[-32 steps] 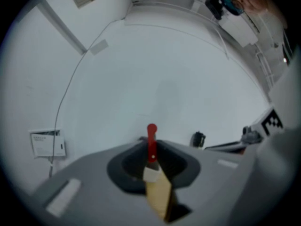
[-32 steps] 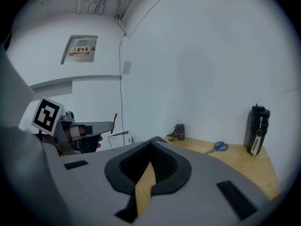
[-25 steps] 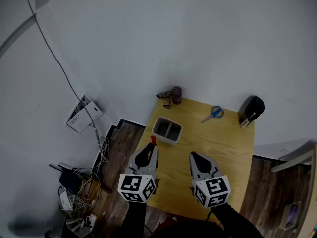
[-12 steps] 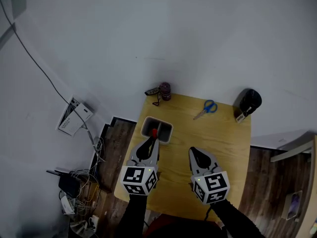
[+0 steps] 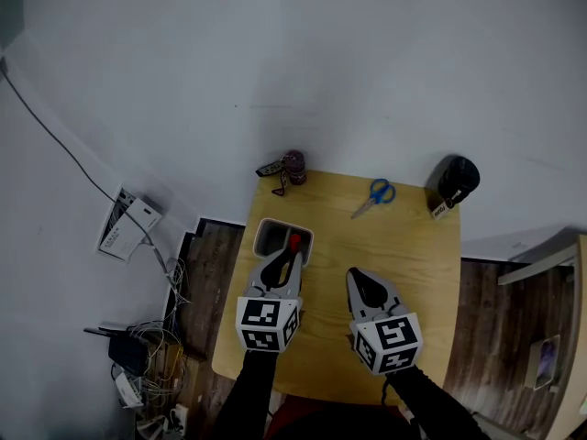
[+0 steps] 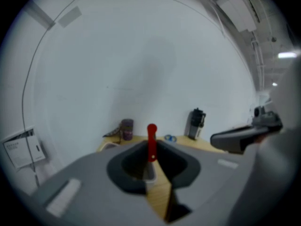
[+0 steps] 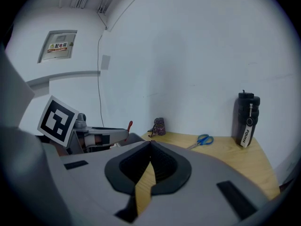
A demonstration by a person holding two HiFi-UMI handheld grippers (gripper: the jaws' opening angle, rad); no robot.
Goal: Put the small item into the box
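The left gripper [image 5: 287,262] reaches out over the left edge of the wooden worktop [image 5: 413,264]. Its fingers [image 6: 126,163] are closed on a small red item [image 6: 151,142]. The item is a thin strip with a rounded top, and it stands upright from the fingertips. In the head view the small red item [image 5: 294,242] shows over the right half of the grey box [image 5: 268,236]. Whether its lower end is already inside the box or just above the rim cannot be told. The box is open-topped and sits close to the worktop's left edge, about midway between the near and far edges.

The right gripper [image 5: 359,279] hovers over the middle of the worktop, beside the left gripper and apart from it. Its fingers [image 7: 167,161] are brought together with the tips meeting and nothing between them; only a narrow slit of wood shows below the tips.

Blue-handled scissors [image 5: 371,195] lie toward the far edge, well apart from the box. A black bottle [image 5: 456,180] with a white tag stands upright at the far right corner. A small dark purple jar [image 5: 293,166] stands at the far left corner, with a small black object [image 5: 271,170] just beside it.
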